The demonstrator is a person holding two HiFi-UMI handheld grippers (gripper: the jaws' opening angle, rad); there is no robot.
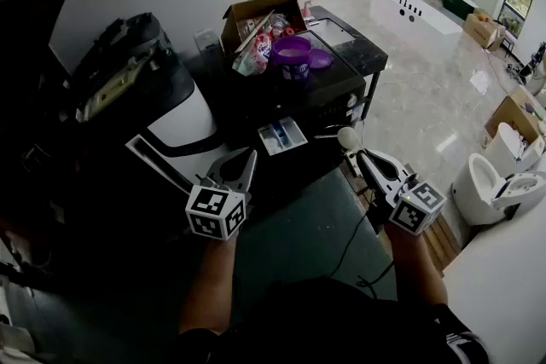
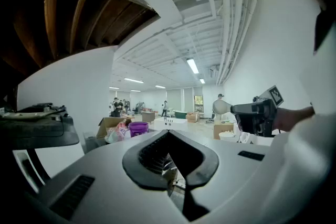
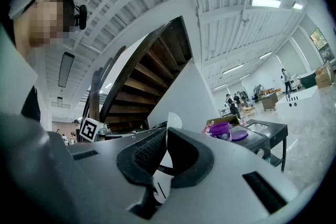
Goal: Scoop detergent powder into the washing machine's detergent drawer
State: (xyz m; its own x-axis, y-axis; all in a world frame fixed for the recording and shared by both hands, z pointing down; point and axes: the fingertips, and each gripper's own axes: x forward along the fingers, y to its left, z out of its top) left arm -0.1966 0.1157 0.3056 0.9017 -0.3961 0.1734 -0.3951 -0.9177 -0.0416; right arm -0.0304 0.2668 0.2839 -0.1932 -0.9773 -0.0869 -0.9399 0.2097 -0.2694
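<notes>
The left gripper (image 1: 241, 164) and the right gripper (image 1: 365, 159) hang well apart in front of a black washing machine (image 1: 354, 55). A white scoop (image 1: 348, 137) sticks out past the right gripper's tips. Its bowl is just right of the open detergent drawer (image 1: 282, 135); whether it carries powder is hard to tell. On the machine's top sit a purple detergent tub (image 1: 293, 55), its lid (image 1: 321, 58) off beside it, and an open cardboard box (image 1: 247, 13) of packets. A white toilet (image 1: 499, 179) stands on the pale floor at right.
</notes>
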